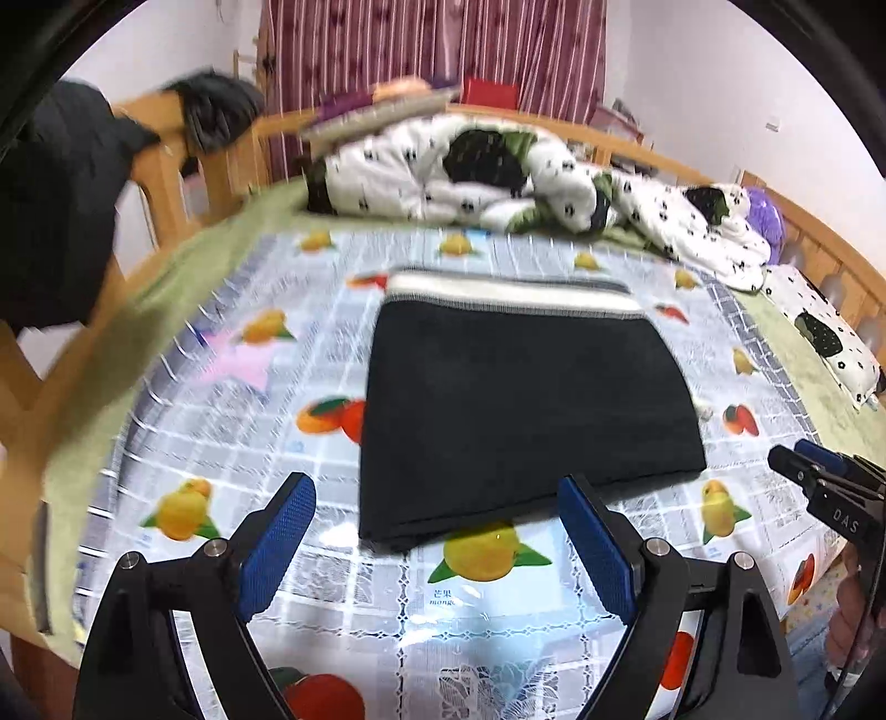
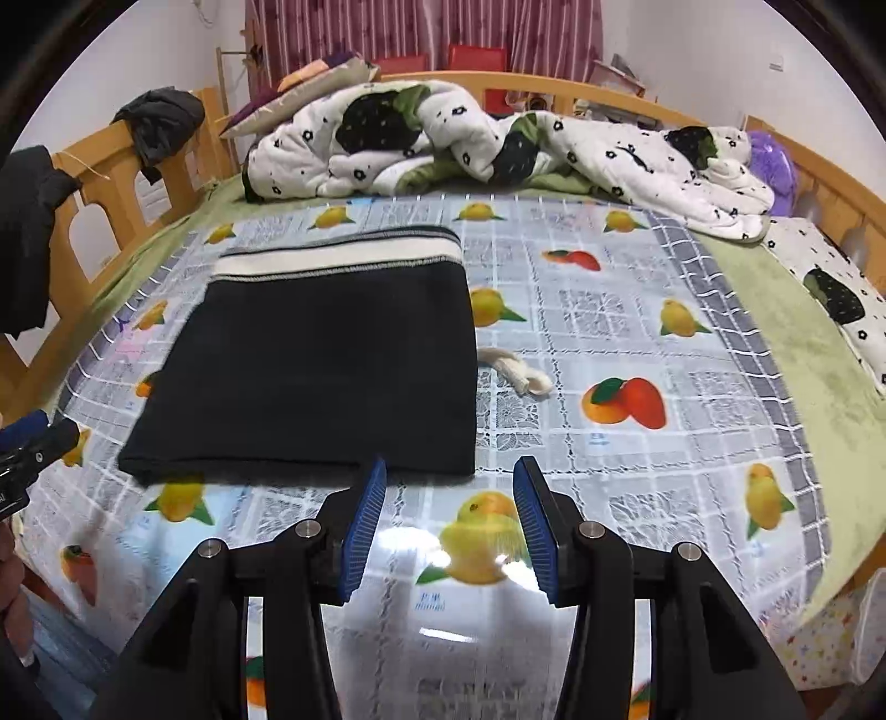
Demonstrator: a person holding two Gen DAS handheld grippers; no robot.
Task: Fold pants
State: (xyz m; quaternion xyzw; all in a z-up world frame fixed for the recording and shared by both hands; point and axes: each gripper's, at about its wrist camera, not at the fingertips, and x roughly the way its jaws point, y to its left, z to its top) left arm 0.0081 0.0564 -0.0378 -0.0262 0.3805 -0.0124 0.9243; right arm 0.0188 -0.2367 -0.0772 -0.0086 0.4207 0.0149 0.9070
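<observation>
Black pants [image 1: 526,410] lie folded flat on the bed's fruit-print cover [image 1: 232,443], soft, light, floppy, best pinched at near-edge corners; left tongs [image 1: 437,531] wide apart, right tongs [image 2: 449,526] half-parted, both empty.

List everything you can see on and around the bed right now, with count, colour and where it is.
pants: one, black with white waistband, folded flat on the cloth
fruit-print cloth: one, grey-white, spread over the bed
drawstring: one, cream, beside the pants
quilt: one, white and green, bunched at the far side
bed rail: wooden, along the edges
curtain: maroon striped, behind
left claw: open, empty
right claw: open, empty
</observation>
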